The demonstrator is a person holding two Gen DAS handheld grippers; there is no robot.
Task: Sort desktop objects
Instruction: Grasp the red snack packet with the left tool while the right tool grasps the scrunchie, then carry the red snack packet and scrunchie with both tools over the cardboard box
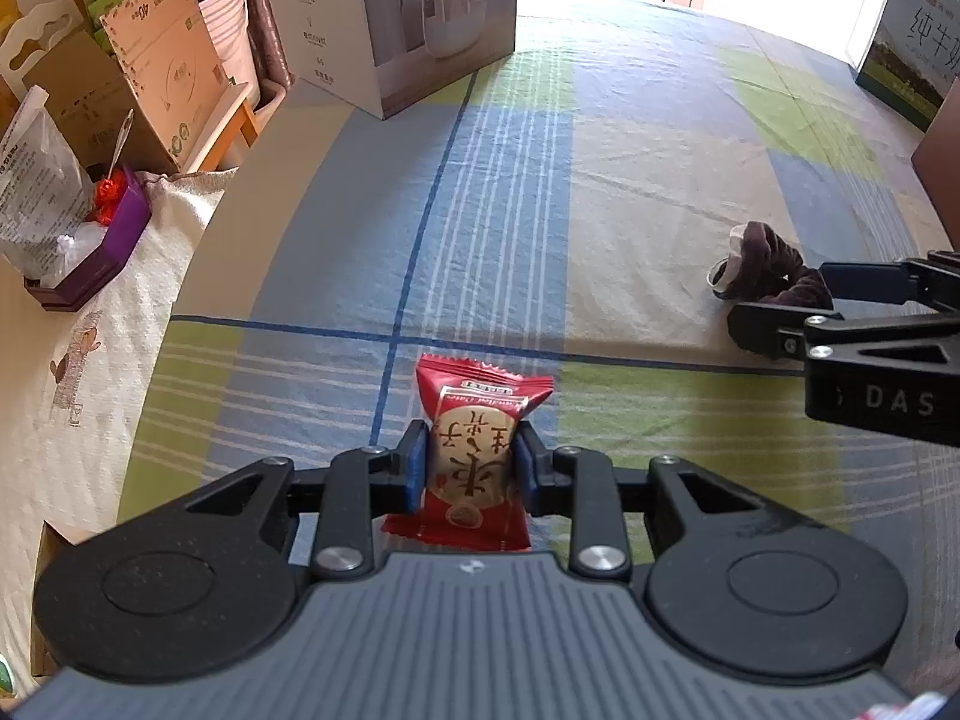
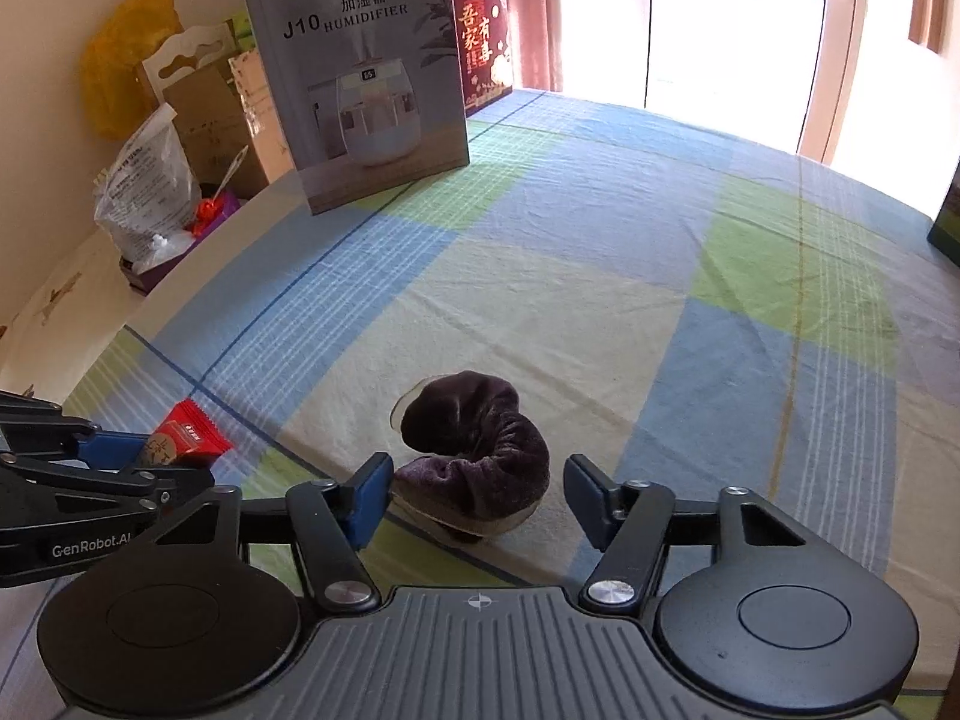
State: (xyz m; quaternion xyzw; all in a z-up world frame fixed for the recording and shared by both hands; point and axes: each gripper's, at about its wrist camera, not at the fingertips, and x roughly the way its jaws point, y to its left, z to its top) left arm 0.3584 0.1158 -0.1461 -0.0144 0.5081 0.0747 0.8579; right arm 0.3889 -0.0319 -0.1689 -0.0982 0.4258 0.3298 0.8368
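Note:
My left gripper [image 1: 472, 461] is shut on a red snack packet [image 1: 477, 420] with a round cream label, held just over the checked cloth. The packet also shows at the left of the right wrist view [image 2: 186, 438], in the left gripper [image 2: 150, 459]. A dark purple velvet scrunchie [image 2: 480, 456] lies on the cloth between the fingers of my right gripper [image 2: 480, 495], which is open around it; the left pad touches it, the right pad stands apart. In the left wrist view the scrunchie [image 1: 774, 267] sits at the right, with the right gripper [image 1: 774, 309] around it.
A grey humidifier box [image 2: 366, 78] stands at the back of the table, with a red gift bag [image 2: 483, 30] behind it. Cardboard boxes [image 1: 162, 72], a plastic bag and a purple box [image 1: 102, 252] crowd a side shelf at the left. A milk carton box [image 1: 912, 48] stands far right.

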